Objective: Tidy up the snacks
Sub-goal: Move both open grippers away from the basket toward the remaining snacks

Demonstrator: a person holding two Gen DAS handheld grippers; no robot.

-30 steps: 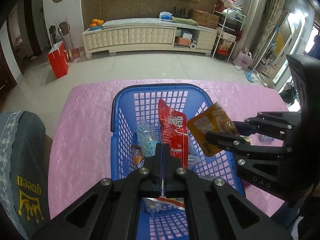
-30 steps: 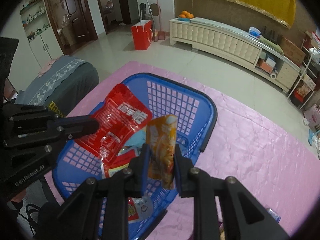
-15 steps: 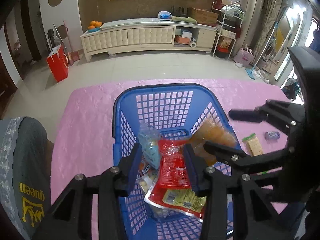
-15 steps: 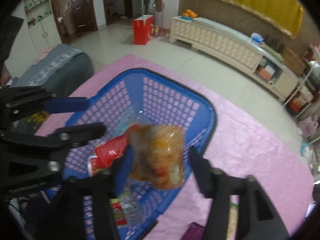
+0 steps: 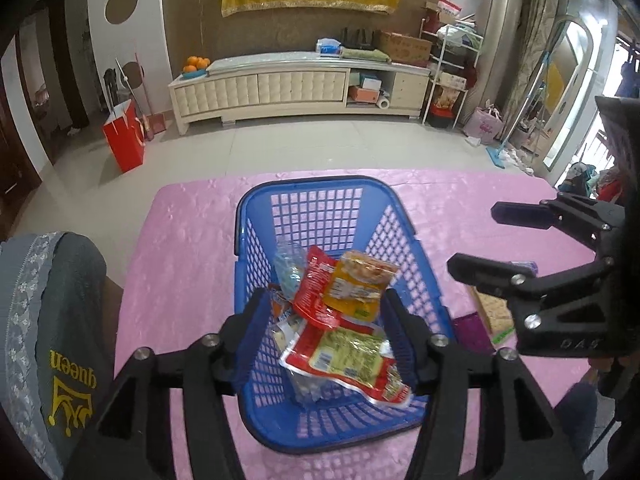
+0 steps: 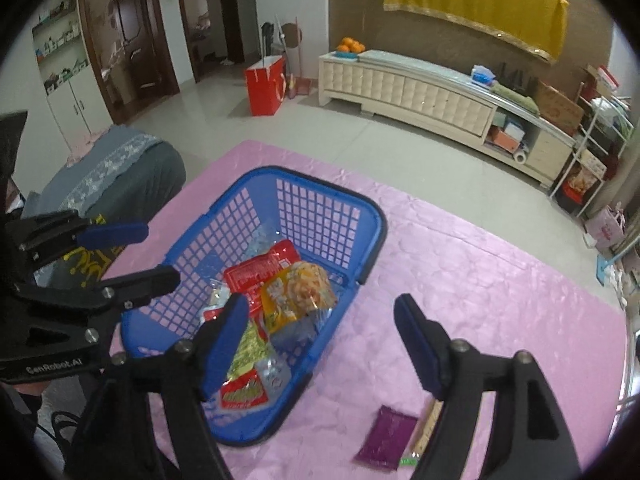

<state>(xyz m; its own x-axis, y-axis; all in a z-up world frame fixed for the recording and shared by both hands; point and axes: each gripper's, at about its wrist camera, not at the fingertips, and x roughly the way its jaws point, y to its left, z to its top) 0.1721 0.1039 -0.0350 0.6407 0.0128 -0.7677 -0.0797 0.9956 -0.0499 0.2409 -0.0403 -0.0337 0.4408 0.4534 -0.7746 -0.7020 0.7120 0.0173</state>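
A blue plastic basket [image 5: 316, 188] [image 6: 372, 216] stands on the pink tablecloth and holds several snack packets. A red packet [image 5: 316, 288] [image 6: 256, 272] and an orange packet [image 5: 360, 280] [image 6: 296, 292] lie on top of the pile. My left gripper [image 5: 324, 320] [image 6: 140, 254] is open and empty above the basket's near end. My right gripper [image 6: 320, 340] [image 5: 484, 240] is open and empty, over the basket's right rim. A purple packet [image 6: 386, 436] [image 5: 470, 332] and a tan packet [image 6: 426, 428] [image 5: 494, 308] lie on the cloth right of the basket.
The pink table [image 5: 192, 248] [image 6: 500, 280] has its far edge toward the tiled floor. A grey cushioned seat [image 5: 44, 320] [image 6: 120, 168] stands at the table's left. A small purple item [image 5: 526, 266] lies at the far right.
Both grippers have opened and let go: the red packet and the orange packet have dropped into the basket. Both grippers have drawn back and up.
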